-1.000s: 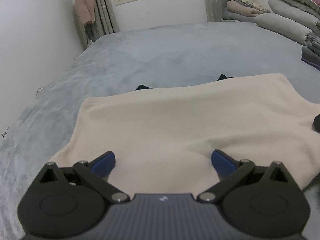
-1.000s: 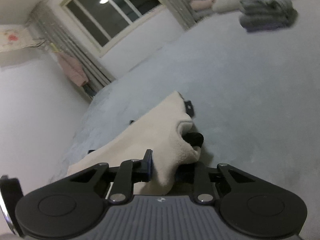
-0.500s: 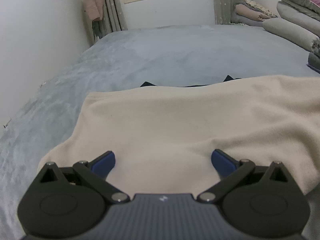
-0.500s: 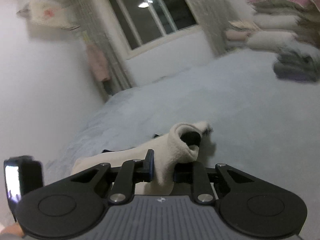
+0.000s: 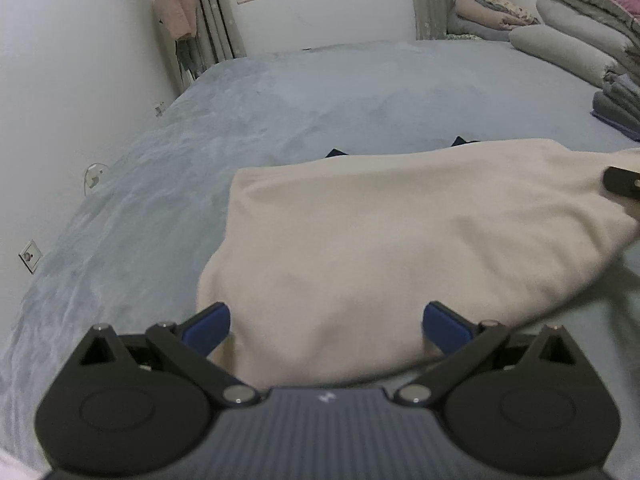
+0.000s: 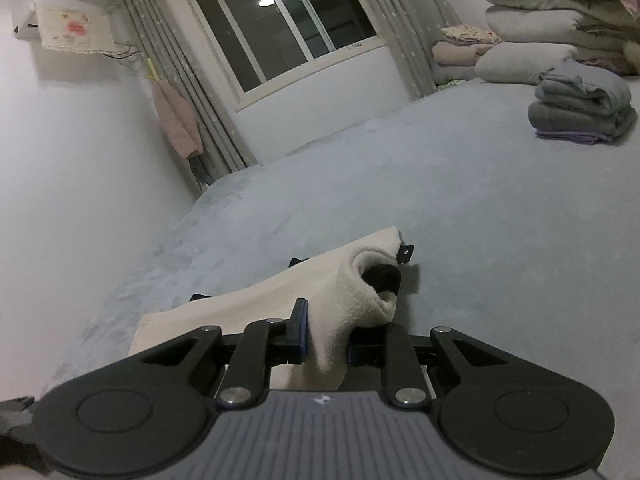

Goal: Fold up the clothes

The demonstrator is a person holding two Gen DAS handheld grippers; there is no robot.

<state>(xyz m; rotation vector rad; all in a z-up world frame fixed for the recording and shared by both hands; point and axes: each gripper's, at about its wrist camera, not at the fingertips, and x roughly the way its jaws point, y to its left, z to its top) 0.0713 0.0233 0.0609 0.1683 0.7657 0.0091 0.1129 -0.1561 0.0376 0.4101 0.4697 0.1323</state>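
A cream fleece garment (image 5: pixel 380 248) with a dark lining lies spread on the grey-blue bed (image 5: pixel 304 92). My left gripper (image 5: pixel 326 326) is open, its blue pads (image 5: pixel 208 326) wide apart on either side of the garment's near edge. In the right wrist view my right gripper (image 6: pixel 324 340) is shut on a fold of the cream garment (image 6: pixel 340 300) and holds that side raised off the bed. The dark lining (image 6: pixel 382 276) shows in the lifted opening. A black part of the right gripper (image 5: pixel 622 182) shows at the garment's far right edge in the left wrist view.
Folded quilts and pillows (image 6: pixel 560 32) are stacked at the back right, with folded grey blankets (image 6: pixel 584 108) in front of them. A white wall (image 5: pixel 60 100) runs along the bed's left side. A window (image 6: pixel 280 28) and curtains stand at the far end.
The right gripper has swung and lifted its side of the cream garment, which now hangs above the bed. The left gripper has stayed open and shifted slightly relative to the garment.
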